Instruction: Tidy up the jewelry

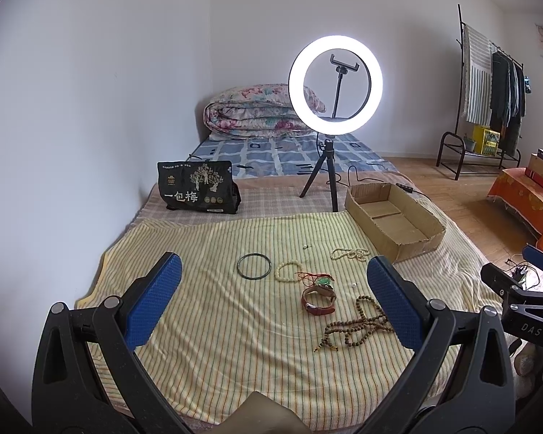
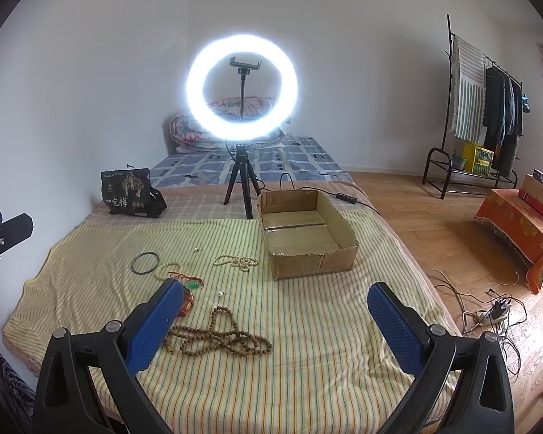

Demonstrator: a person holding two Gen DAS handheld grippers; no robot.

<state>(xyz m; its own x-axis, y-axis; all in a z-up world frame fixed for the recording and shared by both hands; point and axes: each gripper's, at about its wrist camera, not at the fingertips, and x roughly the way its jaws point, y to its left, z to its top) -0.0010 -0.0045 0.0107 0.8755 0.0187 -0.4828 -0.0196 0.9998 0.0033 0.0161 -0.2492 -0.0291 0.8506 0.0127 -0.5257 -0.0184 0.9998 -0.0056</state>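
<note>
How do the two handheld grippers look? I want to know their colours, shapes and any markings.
Each gripper, the left gripper and the right gripper, has a black plastic frame with silver pivot bolts and two fingers faced with blue textured pads. The left view shows "DAS" lettering on the right gripper's body. No sleeves or cables on them show.

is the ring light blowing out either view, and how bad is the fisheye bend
Right wrist view: the ring light blooms hard, its glow spilling over the wall and hazing the folded quilt behind it. Left wrist view: the ring stays crisp, little glare. Both views bow the walls and darken at the corners; the jewelry is sharp.
</note>
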